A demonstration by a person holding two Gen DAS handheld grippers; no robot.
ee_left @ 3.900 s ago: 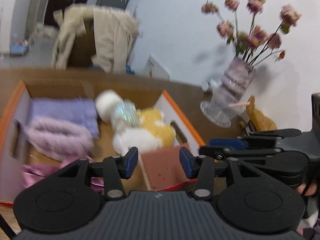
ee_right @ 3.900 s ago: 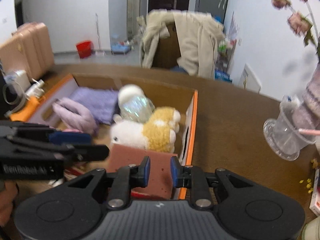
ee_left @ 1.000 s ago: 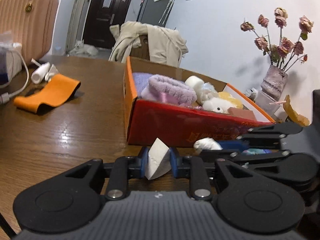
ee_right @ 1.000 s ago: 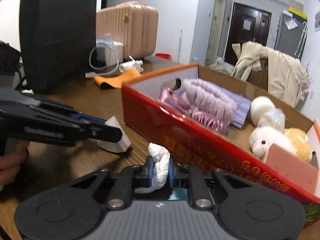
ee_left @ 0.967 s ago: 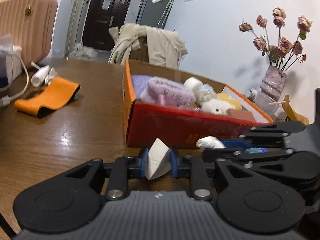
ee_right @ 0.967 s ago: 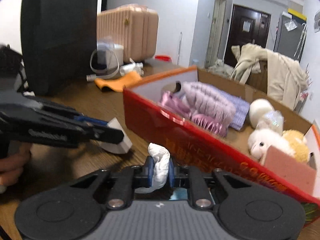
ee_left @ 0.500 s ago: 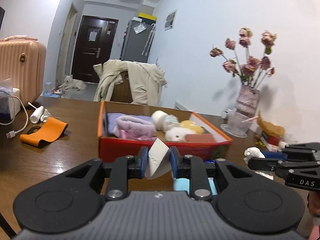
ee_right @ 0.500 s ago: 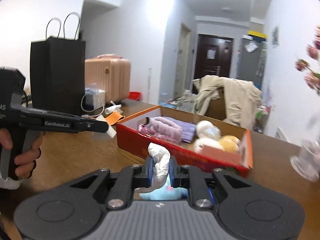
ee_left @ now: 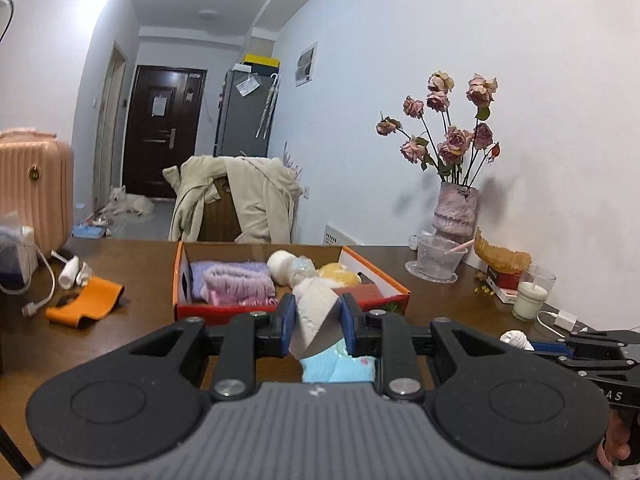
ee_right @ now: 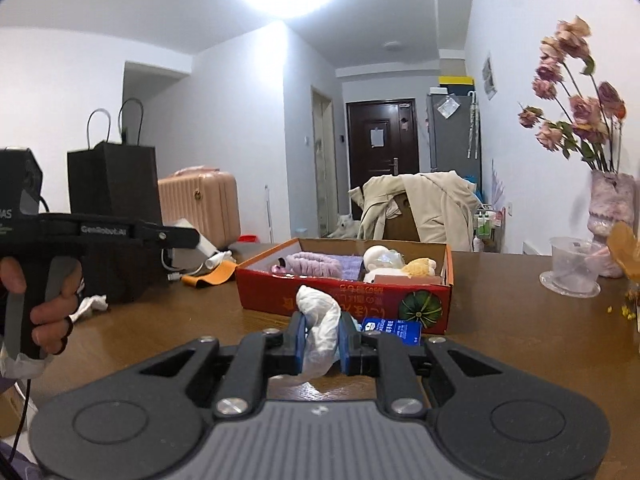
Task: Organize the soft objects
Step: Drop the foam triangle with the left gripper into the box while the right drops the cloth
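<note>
Both small soft pieces look bound for the open red box (ee_right: 344,294) on the worktop (ee_right: 520,344), so the step in hand is probably the carry and drop. Bring each piece over the box's rim before letting go, and aim for the bare corner beside the plush toys (ee_left: 332,274), not on top of the purple cloths (ee_left: 236,280). The left hand-held gripper (ee_left: 317,322) is clamped on a white wedge-shaped sponge (ee_left: 316,316), its pads pressing both faces. The right hand-held gripper (ee_right: 321,340) is nearly closed, pinching a crumpled white tissue (ee_right: 320,328). Both pieces are held clear of the worktop, on the near side of the box. A light blue soft thing (ee_left: 338,366) lies on the worktop below.
</note>
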